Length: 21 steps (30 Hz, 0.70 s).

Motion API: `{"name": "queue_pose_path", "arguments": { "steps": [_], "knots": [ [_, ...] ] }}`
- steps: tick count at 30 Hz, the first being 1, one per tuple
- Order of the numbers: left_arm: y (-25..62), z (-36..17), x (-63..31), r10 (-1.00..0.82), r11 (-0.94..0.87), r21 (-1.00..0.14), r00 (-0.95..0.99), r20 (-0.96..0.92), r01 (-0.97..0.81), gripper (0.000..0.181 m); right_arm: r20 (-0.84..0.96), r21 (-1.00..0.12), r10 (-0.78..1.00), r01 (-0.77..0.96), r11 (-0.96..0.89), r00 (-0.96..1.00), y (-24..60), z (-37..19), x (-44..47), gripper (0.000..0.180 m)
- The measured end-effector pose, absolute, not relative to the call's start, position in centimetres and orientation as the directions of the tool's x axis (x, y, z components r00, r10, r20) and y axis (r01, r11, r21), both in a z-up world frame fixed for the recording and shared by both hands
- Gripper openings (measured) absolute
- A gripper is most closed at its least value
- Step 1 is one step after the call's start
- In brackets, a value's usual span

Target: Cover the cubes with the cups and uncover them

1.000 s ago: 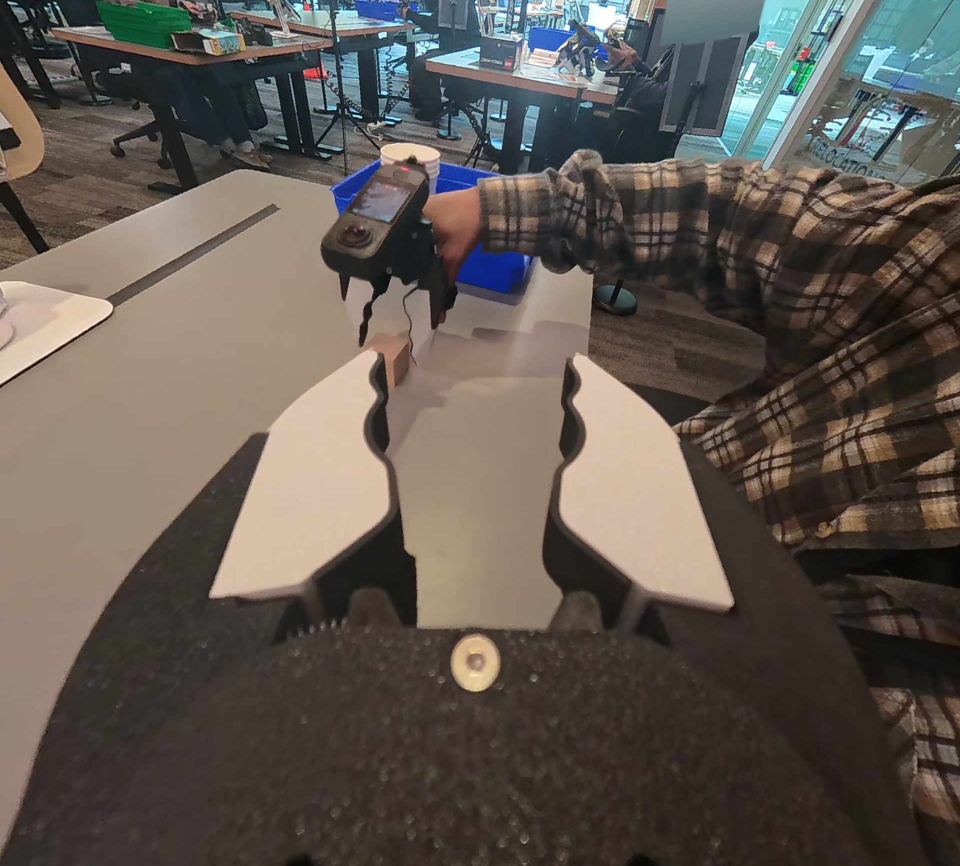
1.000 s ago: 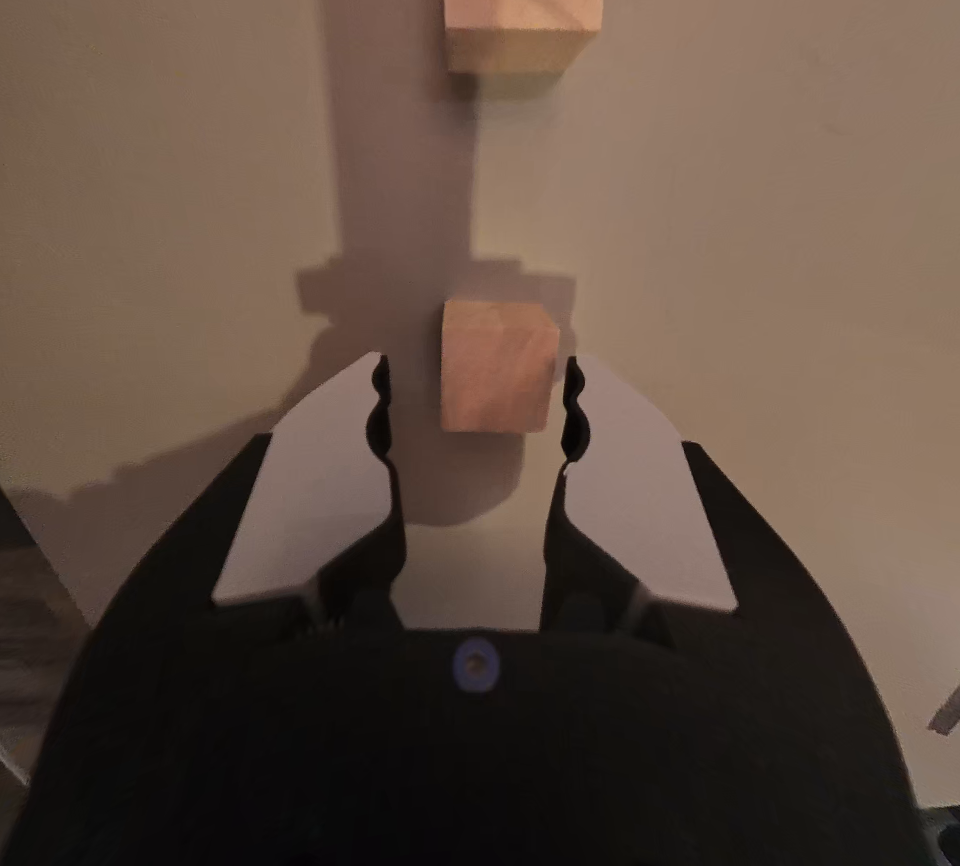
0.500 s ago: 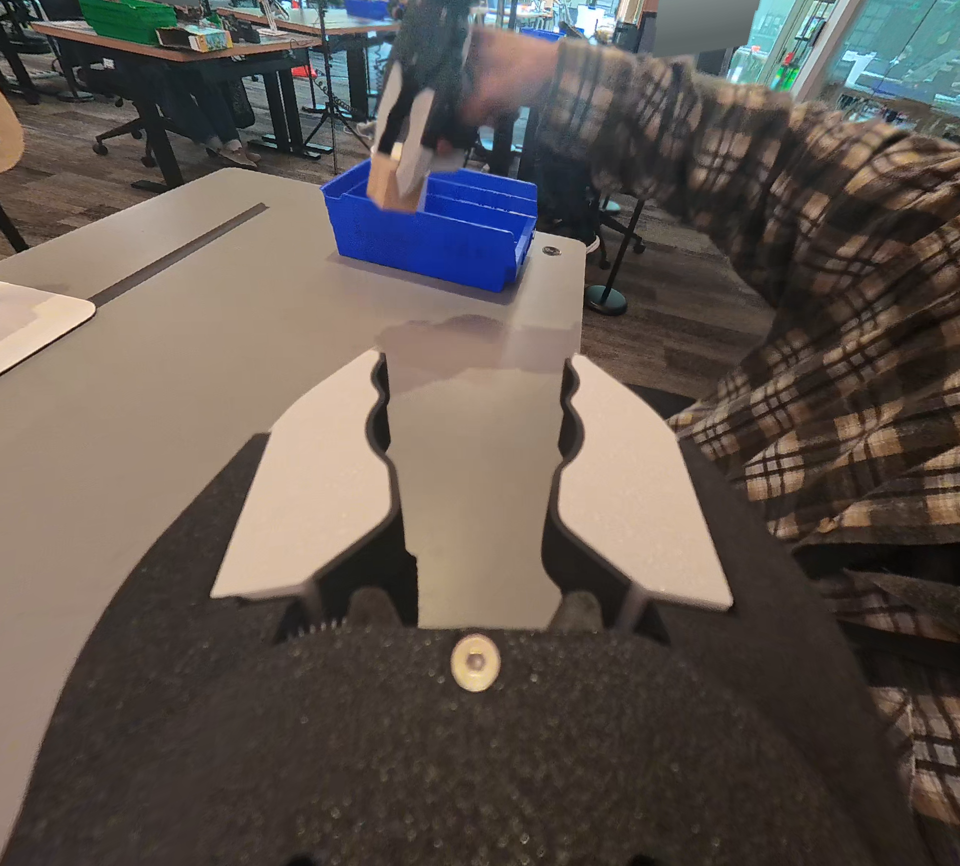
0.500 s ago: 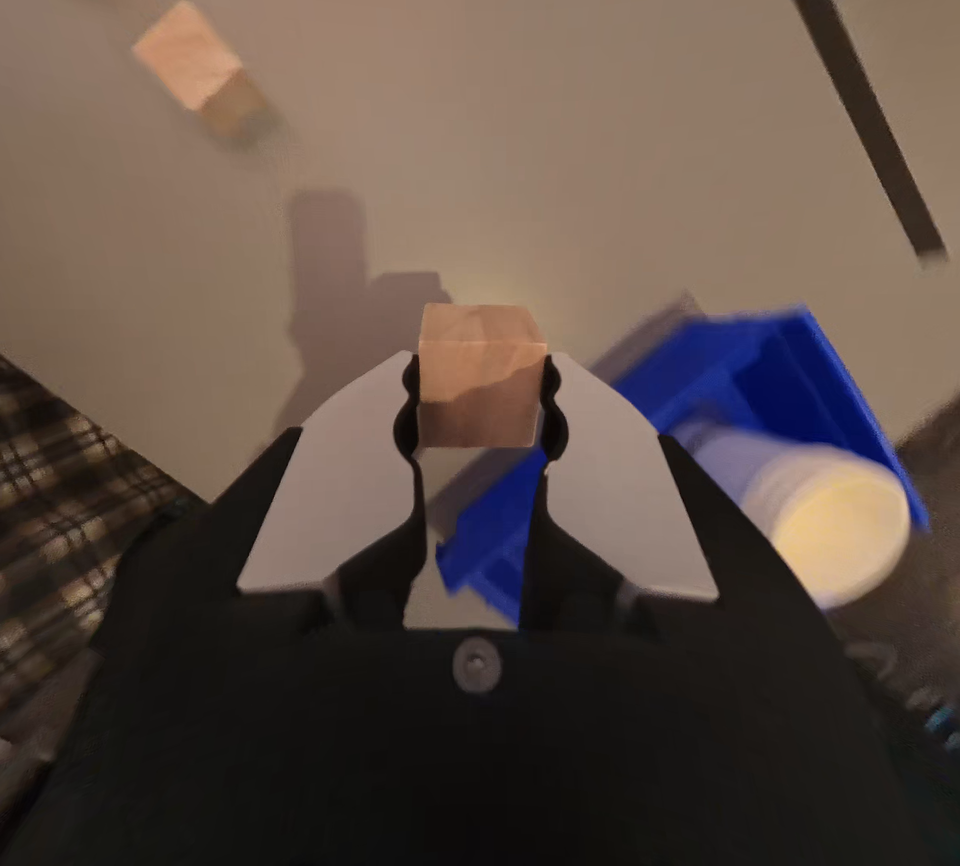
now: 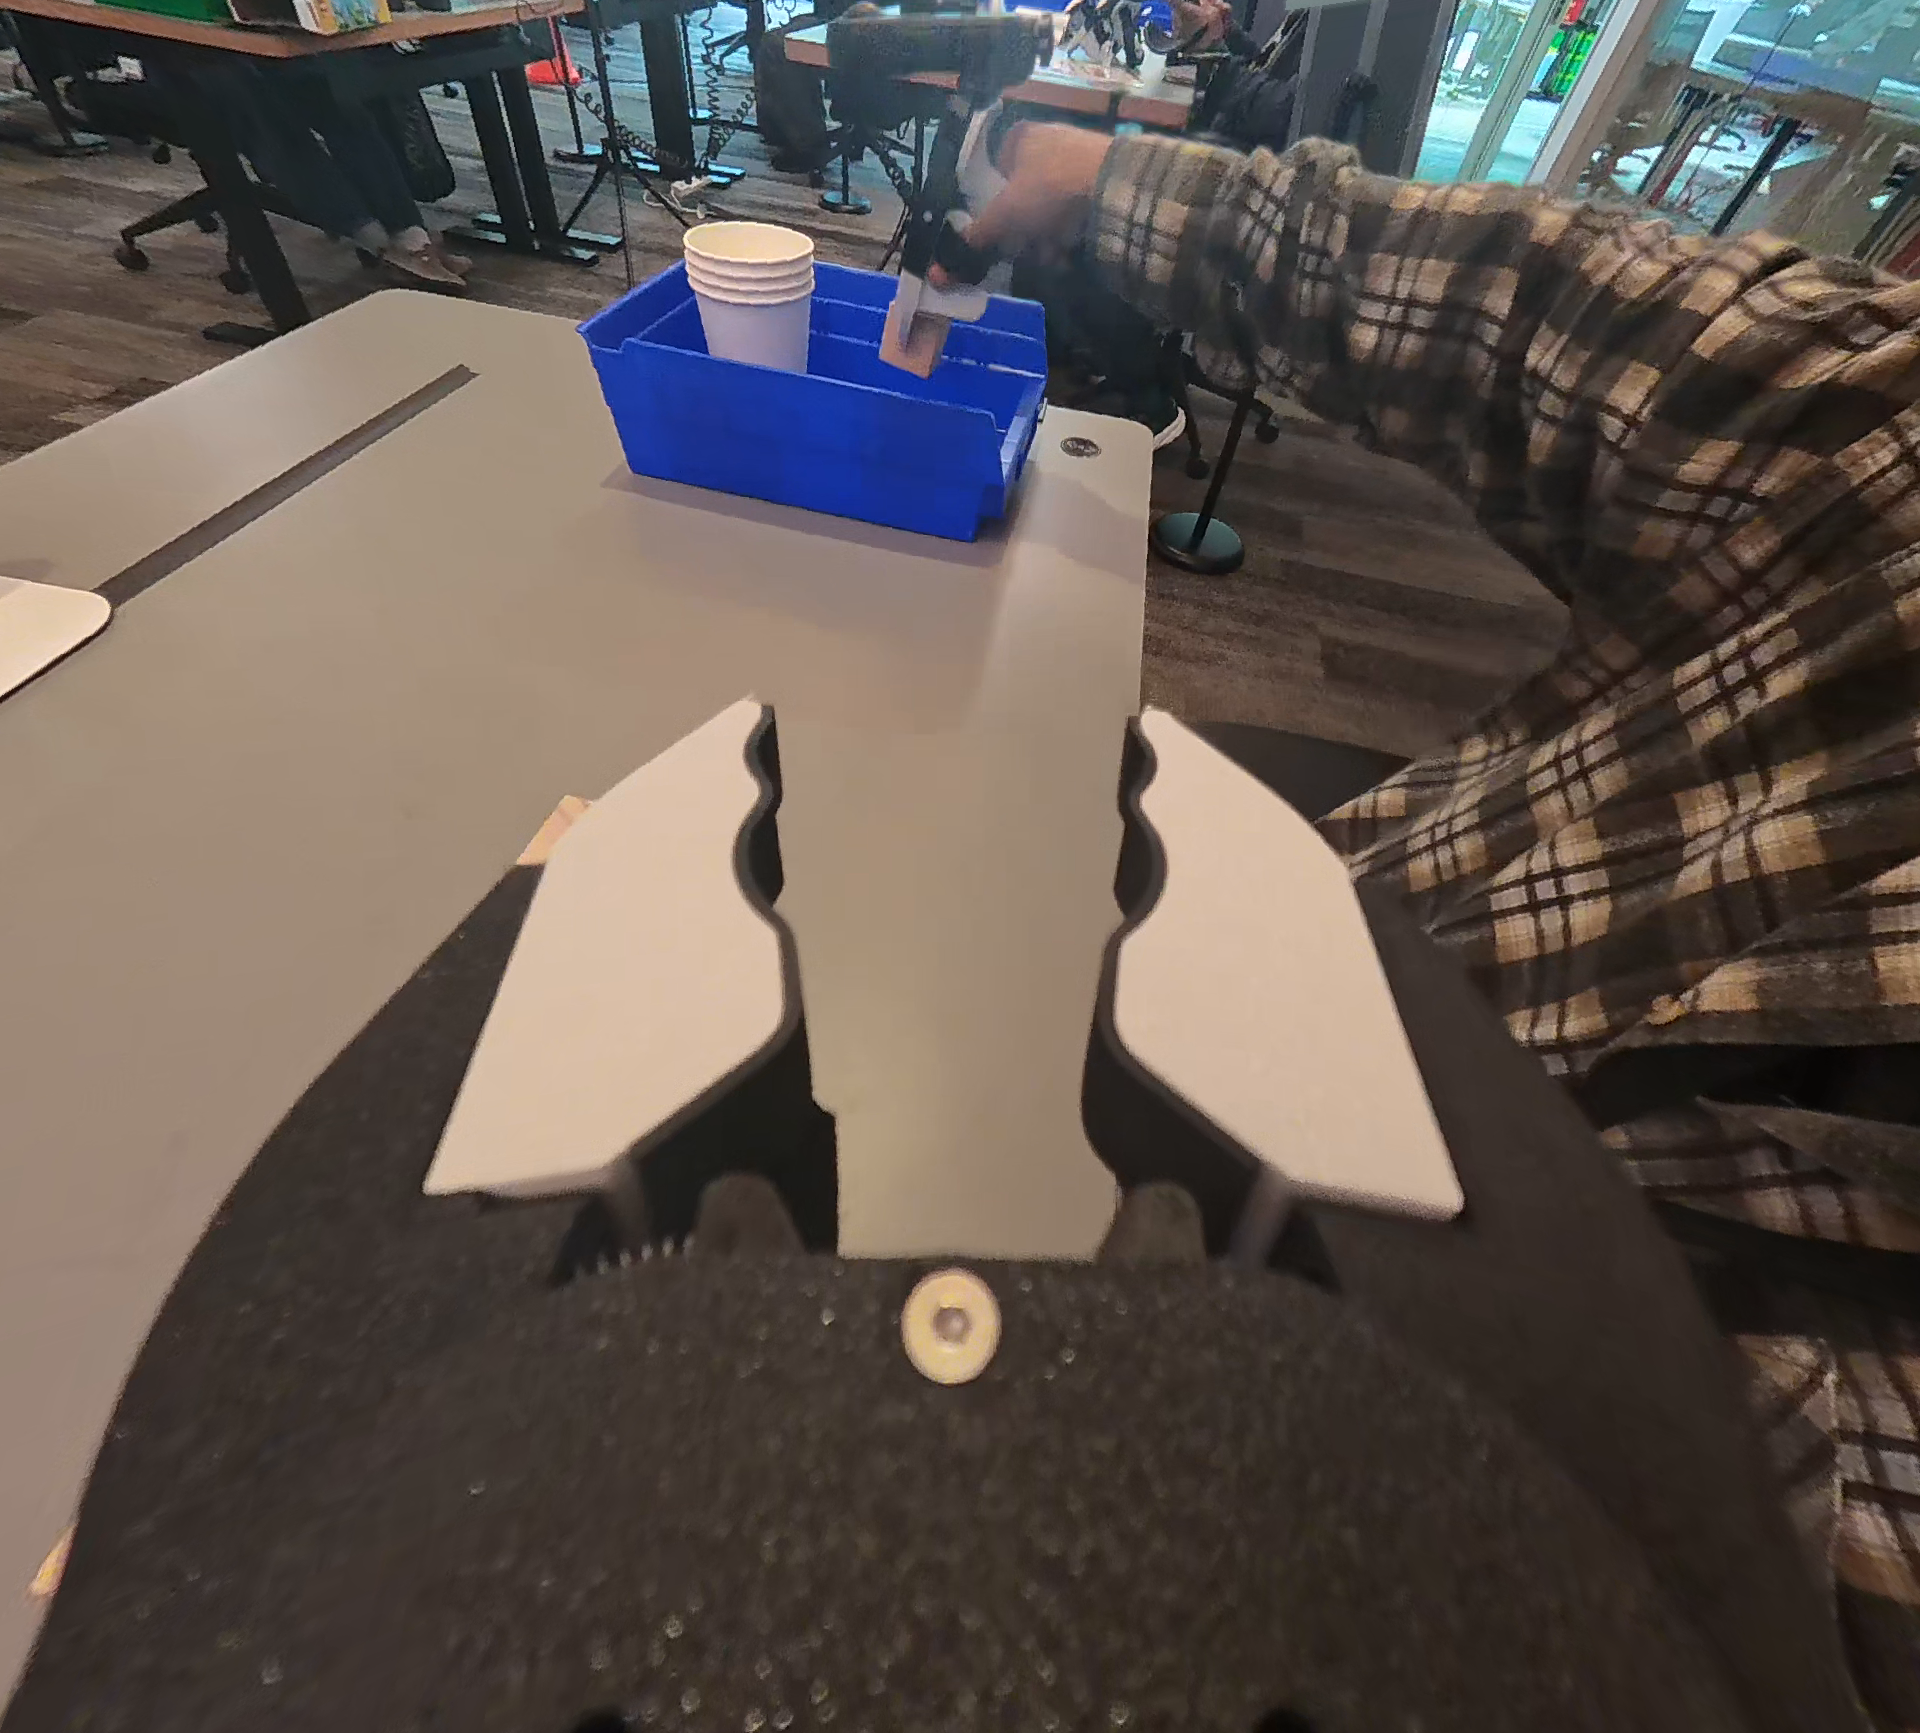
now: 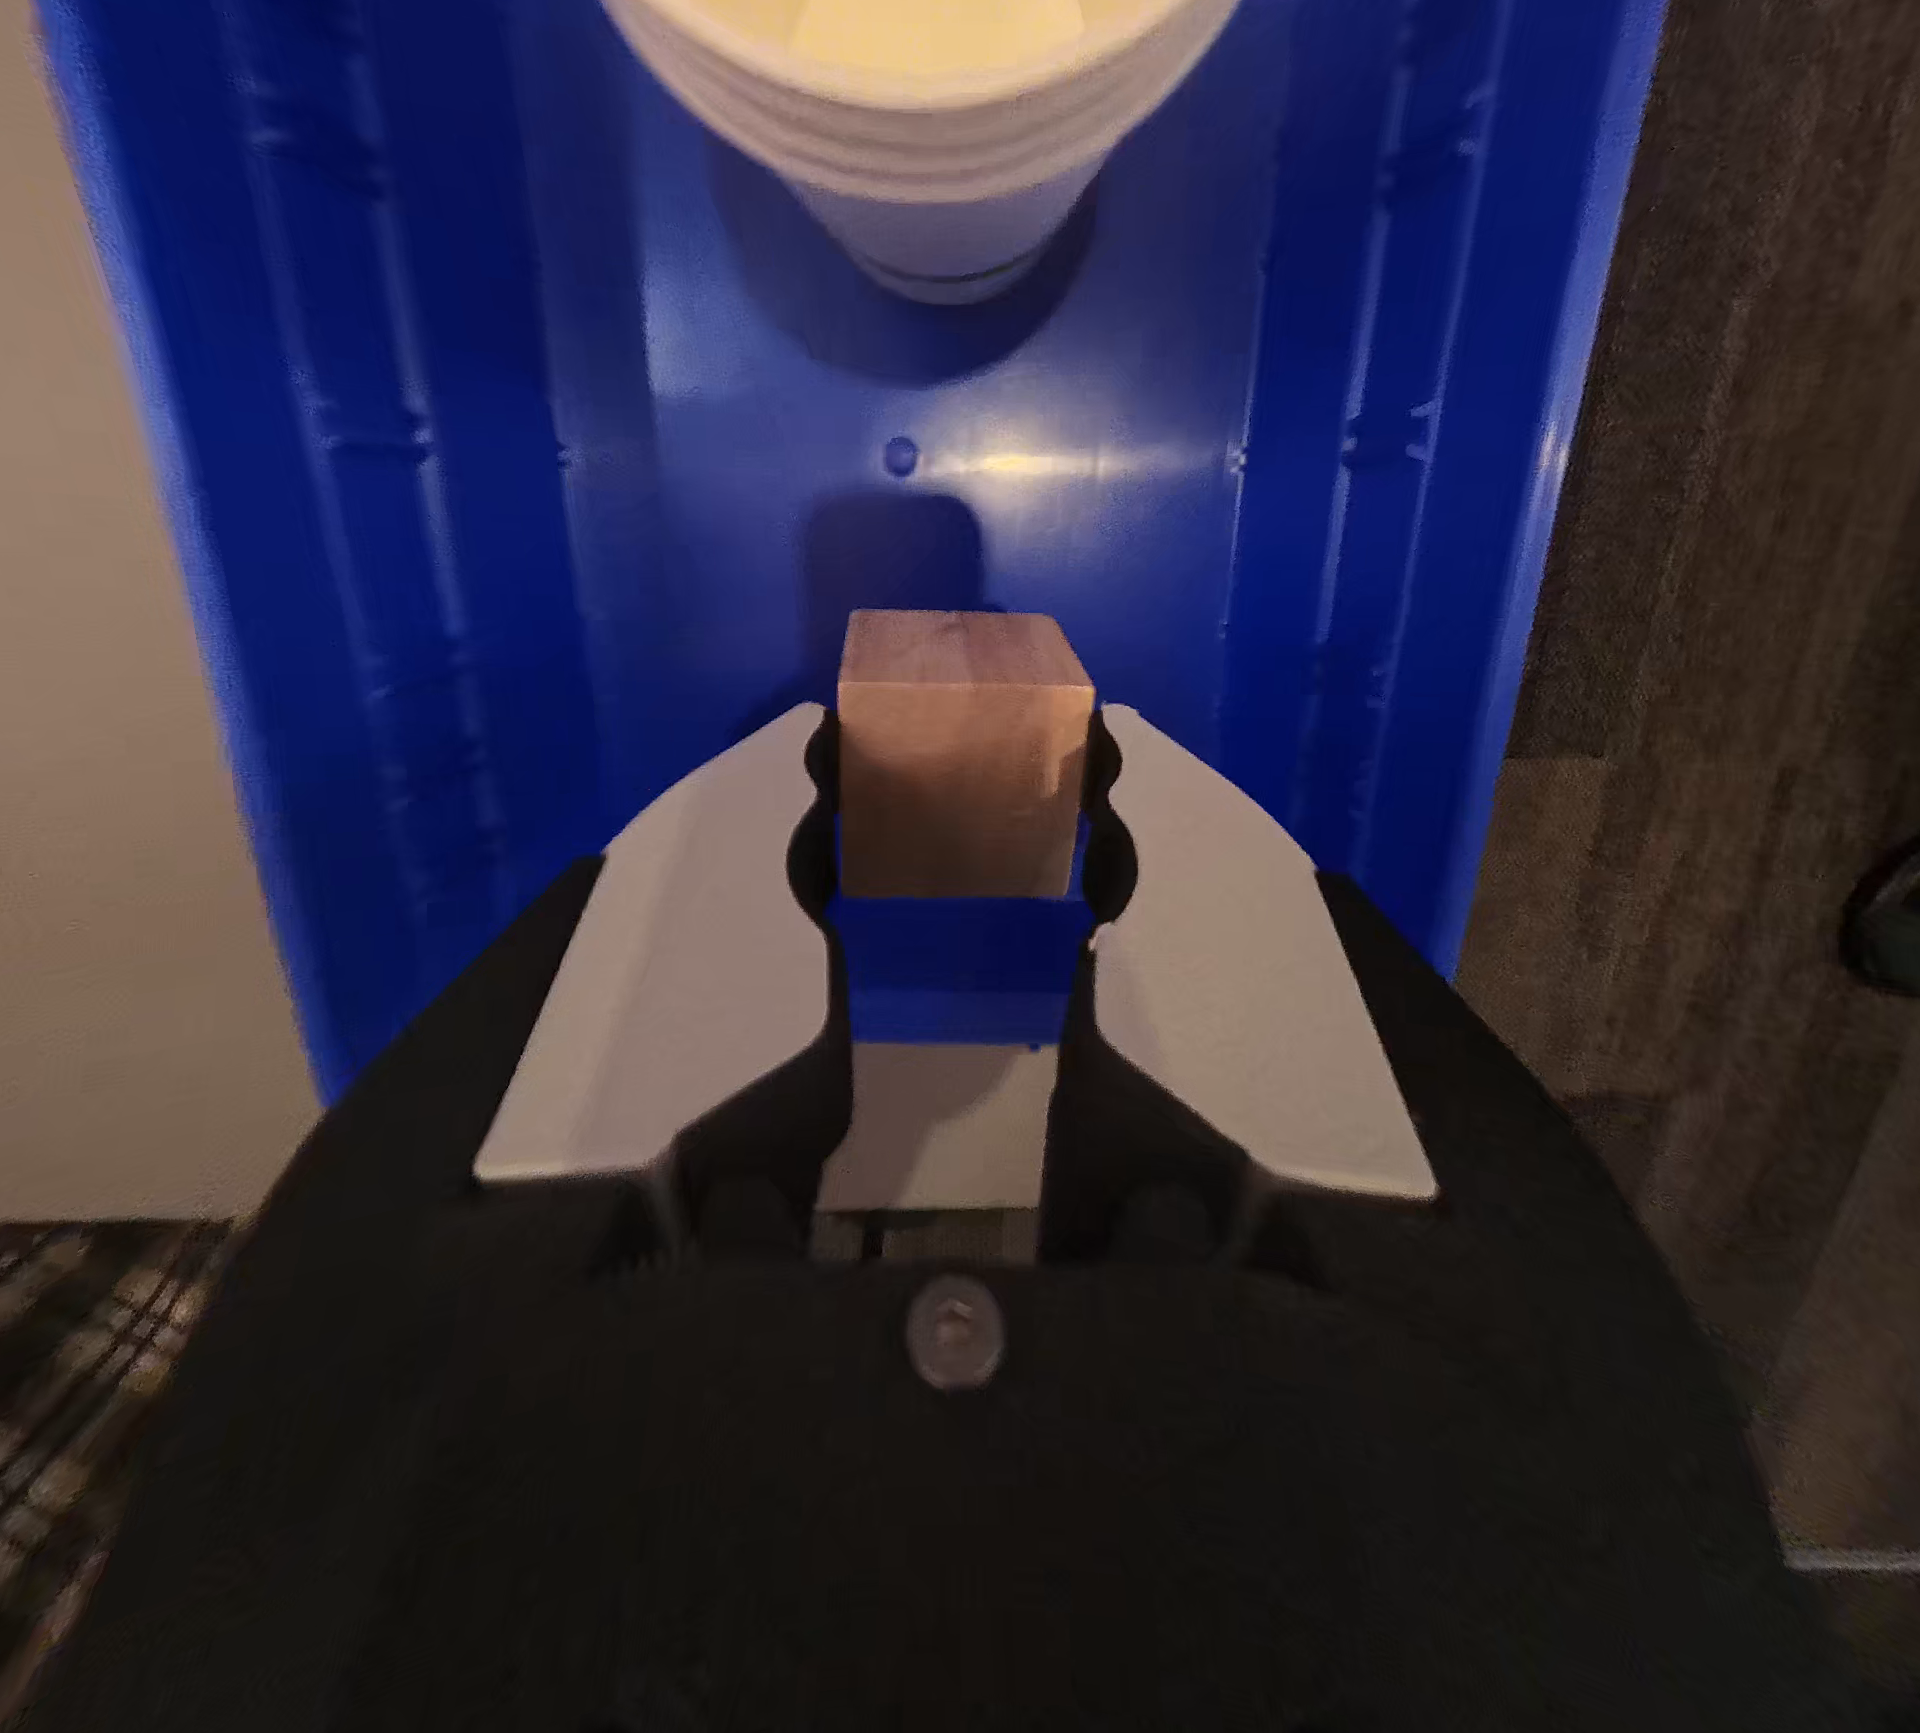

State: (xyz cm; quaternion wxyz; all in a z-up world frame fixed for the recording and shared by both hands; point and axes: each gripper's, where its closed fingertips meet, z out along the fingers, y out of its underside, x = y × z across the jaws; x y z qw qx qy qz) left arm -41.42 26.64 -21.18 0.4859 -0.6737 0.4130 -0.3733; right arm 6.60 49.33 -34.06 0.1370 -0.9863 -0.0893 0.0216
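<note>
Wooden cube [image 6: 961, 784] sits pinched between the fingers of the right gripper [image 6: 961, 748] at frame centre, held over the blue bin [image 6: 416, 436] — seemingly just above its floor. Stacked white cups [image 6: 935, 73] stand upright in the bin at upper centre. Low in its own view, the left gripper [image 5: 948, 748] hangs spread wide and empty over the grey table [image 5: 312, 644].

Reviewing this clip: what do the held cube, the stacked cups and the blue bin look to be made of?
Cube in the right gripper: looks like bare, matte wood, tan with faint grain. Stacked cups: probably paper, white with rolled rims and a matte cream inside. Blue bin: moulded plastic, semi-glossy, with ribbed walls and a light glare on its floor.
</note>
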Motion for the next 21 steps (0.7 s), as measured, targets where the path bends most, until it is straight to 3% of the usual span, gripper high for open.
{"name": "queue_pose_path", "arguments": {
  "steps": [19,20,21],
  "knots": [
    [27.5,-22.6,-41.1,-0.918,-0.219,-0.949,0.378,0.122,-0.225,0.061,0.114,-0.137,0.211,0.226,-0.965,0.971,51.4,-40.7,8.8,0.044],
    [27.5,-22.6,-41.1,-0.918,-0.22,-0.949,0.378,0.122,-0.227,0.061,0.117,-0.148,0.22,0.236,-0.96,0.968,51.5,-41.0,8.8,0.046],
    [27.5,-22.6,-41.1,-0.918,-0.22,-0.948,0.377,0.122,-0.229,0.061,0.122,-0.164,0.22,0.239,-0.957,0.968,51.7,-41.1,8.9,0.058]
  ]
}}
